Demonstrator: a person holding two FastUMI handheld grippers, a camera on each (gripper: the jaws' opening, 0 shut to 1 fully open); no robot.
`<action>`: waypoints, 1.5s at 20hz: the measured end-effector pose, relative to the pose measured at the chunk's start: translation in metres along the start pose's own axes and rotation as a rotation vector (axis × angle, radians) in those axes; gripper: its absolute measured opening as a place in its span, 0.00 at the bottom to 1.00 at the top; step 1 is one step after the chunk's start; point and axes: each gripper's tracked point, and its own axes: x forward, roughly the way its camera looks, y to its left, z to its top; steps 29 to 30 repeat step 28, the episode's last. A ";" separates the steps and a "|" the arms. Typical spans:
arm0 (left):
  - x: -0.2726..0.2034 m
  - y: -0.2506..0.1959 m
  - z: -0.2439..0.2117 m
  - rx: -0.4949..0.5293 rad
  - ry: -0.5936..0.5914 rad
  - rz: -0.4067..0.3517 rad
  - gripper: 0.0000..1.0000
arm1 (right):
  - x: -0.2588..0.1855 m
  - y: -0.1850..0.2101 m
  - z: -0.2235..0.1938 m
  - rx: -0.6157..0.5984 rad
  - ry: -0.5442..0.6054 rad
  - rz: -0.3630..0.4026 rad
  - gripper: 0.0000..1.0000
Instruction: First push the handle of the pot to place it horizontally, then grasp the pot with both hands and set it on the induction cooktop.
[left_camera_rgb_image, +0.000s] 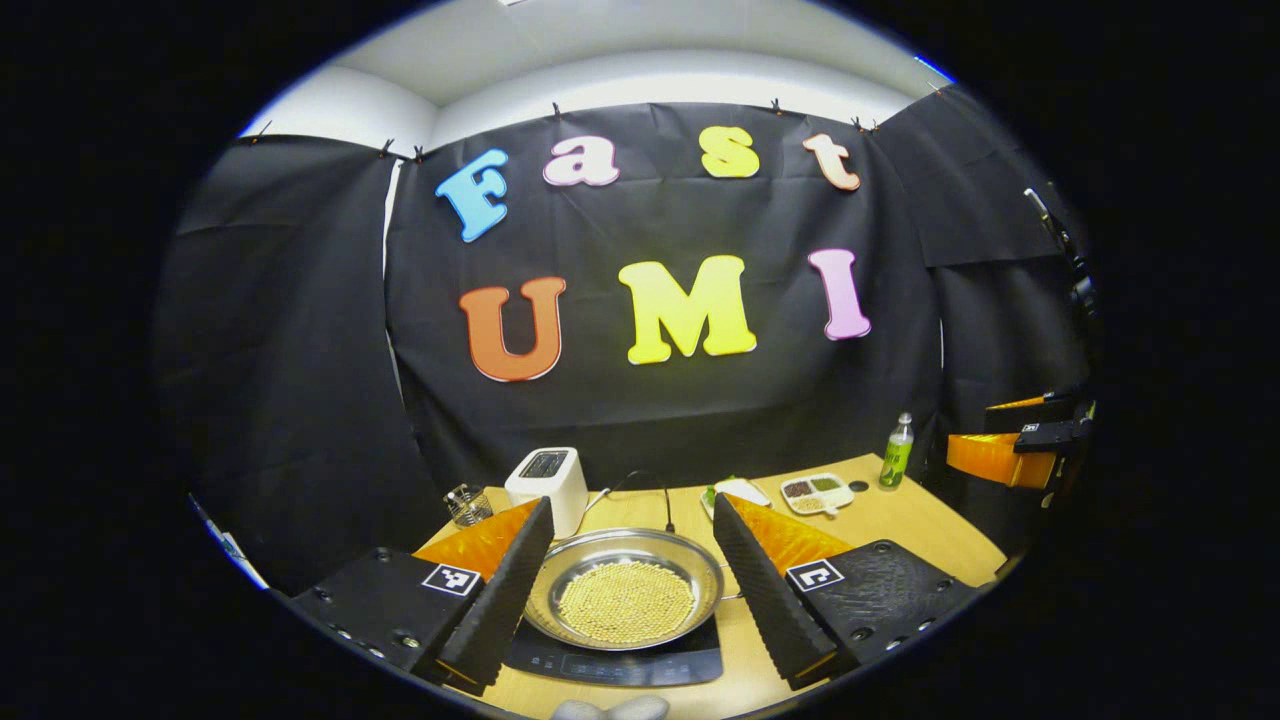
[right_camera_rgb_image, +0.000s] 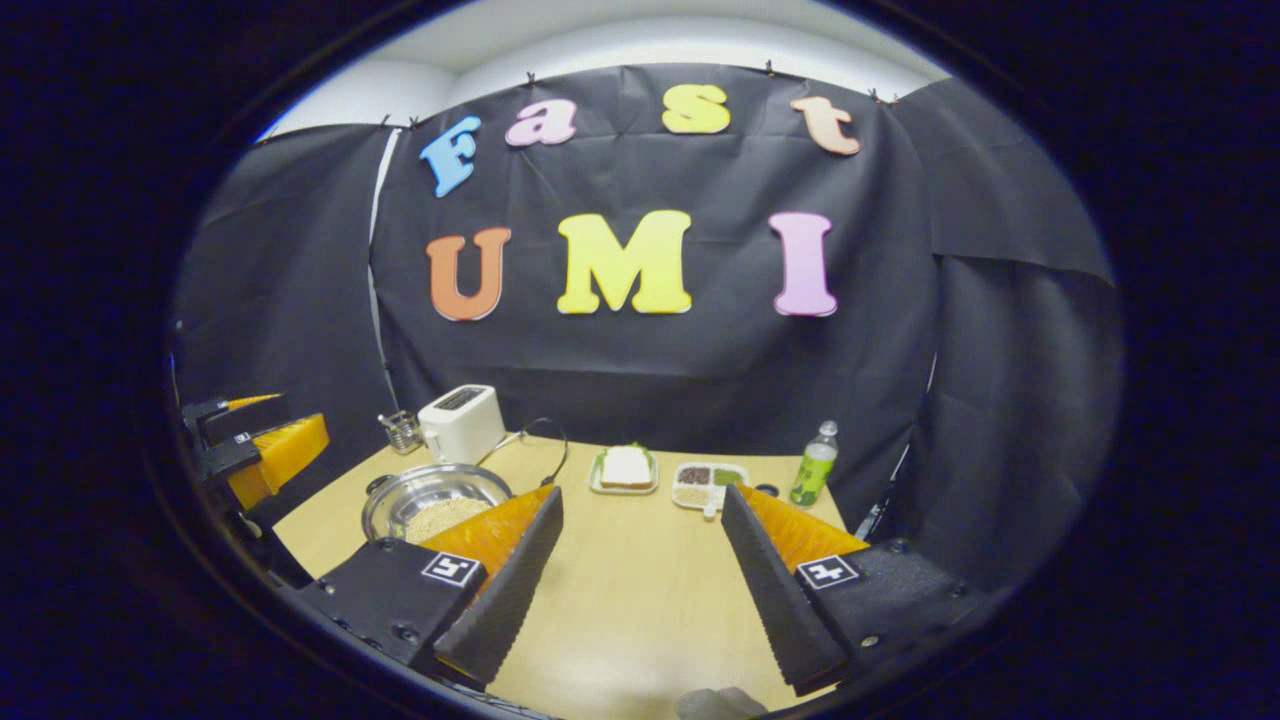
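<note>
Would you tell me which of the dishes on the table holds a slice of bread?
The small plate nearest the toaster; the divided tray beside it holds grains instead.

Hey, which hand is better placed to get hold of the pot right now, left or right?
Left. The left tongs hang open with the pot straight ahead between their fingers, on the cooktop. The right tongs, also open, face the table, the pot off to their left.
</note>
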 end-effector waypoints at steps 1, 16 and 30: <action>-0.008 -0.011 0.013 -0.003 -0.024 0.002 0.95 | -0.014 -0.016 0.011 0.000 -0.026 -0.008 1.00; -0.084 -0.122 0.077 -0.035 -0.105 -0.017 0.96 | -0.141 -0.145 0.059 -0.005 -0.216 -0.110 1.00; -0.080 -0.125 0.080 -0.043 -0.083 -0.009 0.96 | -0.139 -0.156 0.056 0.010 -0.198 -0.109 1.00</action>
